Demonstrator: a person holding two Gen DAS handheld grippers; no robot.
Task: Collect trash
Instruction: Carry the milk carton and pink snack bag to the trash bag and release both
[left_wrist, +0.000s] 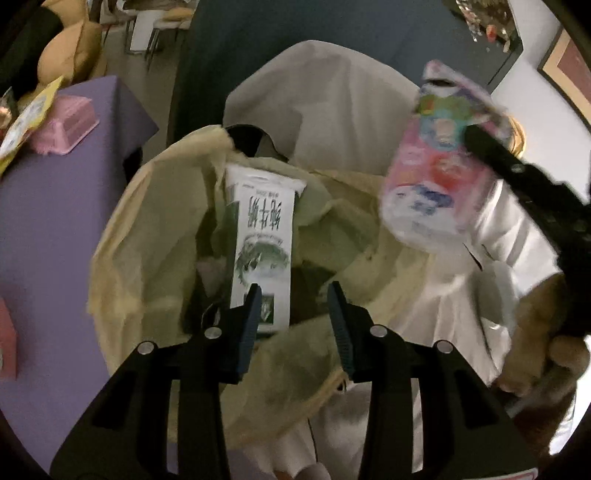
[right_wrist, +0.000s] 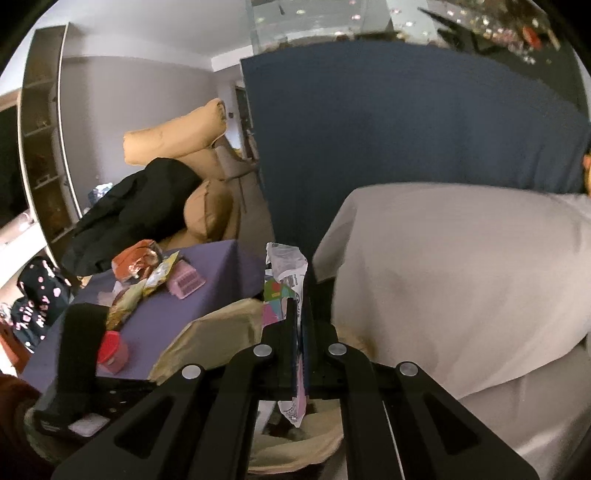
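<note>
Here the left tongs (left_wrist: 295, 314) hang over the mouth of the bin (left_wrist: 122, 229), which is lined with a pale yellowish bag, and their jaws stand moderately apart with nothing between them. Just ahead of the left finger (left_wrist: 251, 325), down inside the bag, lies a white and green carton (left_wrist: 260, 247), its near end seeming to sit right at that fingertip, though the blur makes contact hard to judge. Up and to the right of them, the right tongs (right_wrist: 300, 310) are pinched nearly closed on a pink and white wrapper (left_wrist: 436, 162), held above the far right side of the bin; in the right wrist view the wrapper (right_wrist: 286, 273) sticks out past the fingertips and hangs down below them. To the left of both tongs is a purple table (right_wrist: 218, 266) with more wrappers (right_wrist: 144, 273), a pink box (right_wrist: 184, 282) and a red lid (right_wrist: 112, 349) on it. A grey cloth (right_wrist: 461, 280) lies just beyond the bin.
</note>
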